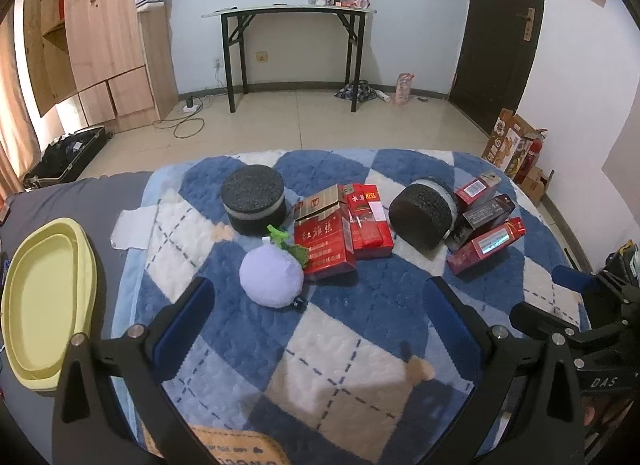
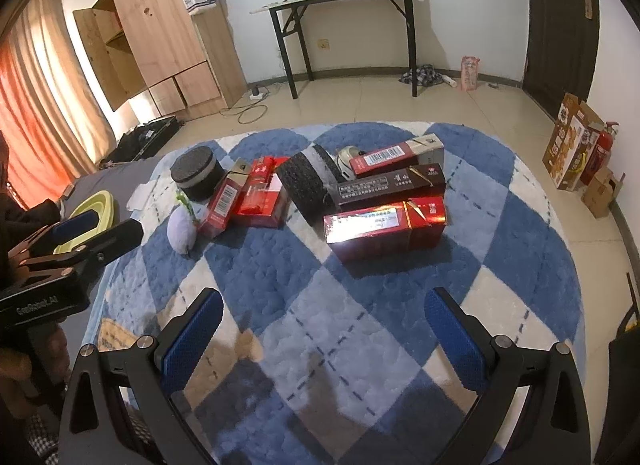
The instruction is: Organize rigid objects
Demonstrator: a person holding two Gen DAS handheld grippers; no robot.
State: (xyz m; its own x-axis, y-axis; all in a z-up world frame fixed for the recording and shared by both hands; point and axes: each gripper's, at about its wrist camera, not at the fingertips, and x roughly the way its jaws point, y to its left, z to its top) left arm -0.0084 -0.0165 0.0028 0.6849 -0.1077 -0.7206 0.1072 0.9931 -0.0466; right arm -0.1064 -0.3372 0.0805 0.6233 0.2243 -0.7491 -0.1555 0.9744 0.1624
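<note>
On a blue and white diamond-patterned blanket [image 1: 320, 345], several rigid things are lying in a loose cluster, apparently waiting to be sorted. Both grippers are hovering low over the near part of the blanket, short of the cluster and touching nothing.

The left gripper [image 1: 320, 317] is standing with its jaws spread wide and empty, facing a pale purple plush ball [image 1: 271, 277] with a green leaf. That ball is resting against a large red carton [image 1: 323, 241], and a second red carton [image 1: 370, 221] is lying touching it on the right. Behind them an upright black foam cylinder [image 1: 254, 201] is sitting on its flat end, while a second black foam cylinder [image 1: 424, 213] is lying tipped on its side, leaning toward three slim boxes fanned out at the right.

The right gripper [image 2: 324, 329] is likewise released, holding nothing, and is pointing at the nearest of those three, a shiny red box [image 2: 384, 225]. A dark brown box [image 2: 392, 183] and a red box with a barcode [image 2: 396, 155] are lying just behind it, nearly parallel.

Off the blanket to the left, a pale yellow tray [image 1: 48, 297] is sitting on grey cloth. It is probably the place meant for the sorted items, which would explain why it lies within the left gripper's reach. No item looks placed yet. The soft plush ball likely is not part of the sorting.
</note>
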